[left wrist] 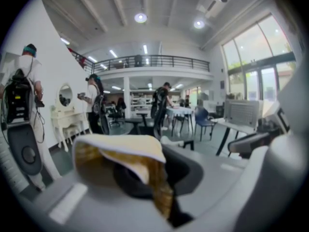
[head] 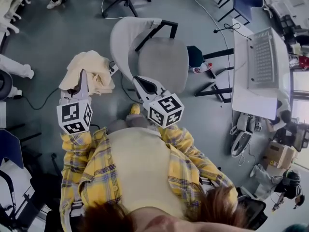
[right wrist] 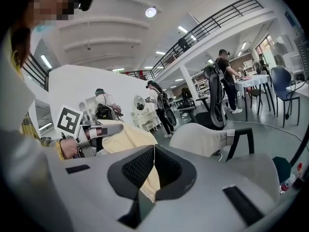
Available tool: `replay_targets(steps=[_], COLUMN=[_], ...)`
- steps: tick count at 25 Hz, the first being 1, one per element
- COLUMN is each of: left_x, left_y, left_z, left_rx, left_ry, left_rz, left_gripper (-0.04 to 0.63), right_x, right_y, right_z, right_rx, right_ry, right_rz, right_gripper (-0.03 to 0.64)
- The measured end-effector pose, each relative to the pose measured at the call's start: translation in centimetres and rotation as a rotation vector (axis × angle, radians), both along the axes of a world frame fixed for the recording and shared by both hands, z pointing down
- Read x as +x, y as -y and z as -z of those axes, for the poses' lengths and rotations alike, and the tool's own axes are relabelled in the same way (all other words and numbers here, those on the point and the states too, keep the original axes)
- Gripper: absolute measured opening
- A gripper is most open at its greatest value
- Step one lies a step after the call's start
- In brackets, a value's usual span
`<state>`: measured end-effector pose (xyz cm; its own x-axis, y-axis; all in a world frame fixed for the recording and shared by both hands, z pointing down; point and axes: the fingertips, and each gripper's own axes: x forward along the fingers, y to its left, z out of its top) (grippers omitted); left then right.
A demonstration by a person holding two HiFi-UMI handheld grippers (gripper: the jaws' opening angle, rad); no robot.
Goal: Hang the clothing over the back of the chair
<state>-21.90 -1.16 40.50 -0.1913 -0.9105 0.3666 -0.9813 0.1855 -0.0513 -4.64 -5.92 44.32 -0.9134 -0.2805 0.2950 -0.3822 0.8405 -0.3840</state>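
Clothing (head: 91,69), a cream bundle, hangs pinched in the left gripper (head: 83,76), whose fingers are clamped on a fold. It is just beside the chair (head: 161,62), outside the backrest (head: 120,35) and, as far as I can tell, not touching it. The right gripper (head: 143,82) hovers over the chair's seat, fingers drawn together on nothing.

The step in hand looks like carrying the garment to the chair. Next it likely needs lifting above the backrest's top edge and spreading across it.

No brand or readable writing shows, only square black-and-white markers on the gripper cubes.
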Motion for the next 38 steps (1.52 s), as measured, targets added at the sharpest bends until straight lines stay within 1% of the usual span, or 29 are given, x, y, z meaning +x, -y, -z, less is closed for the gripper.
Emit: replay_targets(steps=[7,12,15,20,26,34,38], left_x=[0.6,1.0,1.6,2.2,3.3,5.5,7.3], left_y=[3.1,5.3,7.1,10.1,13.8,18.2,20.1], left_z=[0.8,2.8,3.7,4.7,6.5,8.7,8.7], left_rx=[0.001,0.026,0.043,0.075,0.126,0.196,0.208], left_ry=[0.041,0.080,0.099,0.095,0.070,0.032,0.013], left_rz=[-0.002,-0.036,-0.084,-0.177,-0.293,-0.461,-0.539], left_gripper=[0.021,0.021,0.021,0.021,0.021,0.021,0.021], right_x=[1.1,1.4,1.3,0.2,-0.5,-1.2,-0.8], right_y=[2.7,3.4,3.8,5.2,7.3,9.5,10.3], right_z=[-0.3,-0.5,-0.8,-0.7,0.1,-0.2,-0.5], right_rx=[-0.015,-0.032,-0.042,-0.034,-0.016,-0.027,-0.034], right_ry=[0.022,0.017,0.011,-0.001,-0.008,-0.022,-0.028], right_rz=[-0.015,-0.025,-0.044,-0.082,-0.146,-0.239,-0.285], right_gripper=[0.015,0.015,0.015,0.015,0.015,0.015,0.015])
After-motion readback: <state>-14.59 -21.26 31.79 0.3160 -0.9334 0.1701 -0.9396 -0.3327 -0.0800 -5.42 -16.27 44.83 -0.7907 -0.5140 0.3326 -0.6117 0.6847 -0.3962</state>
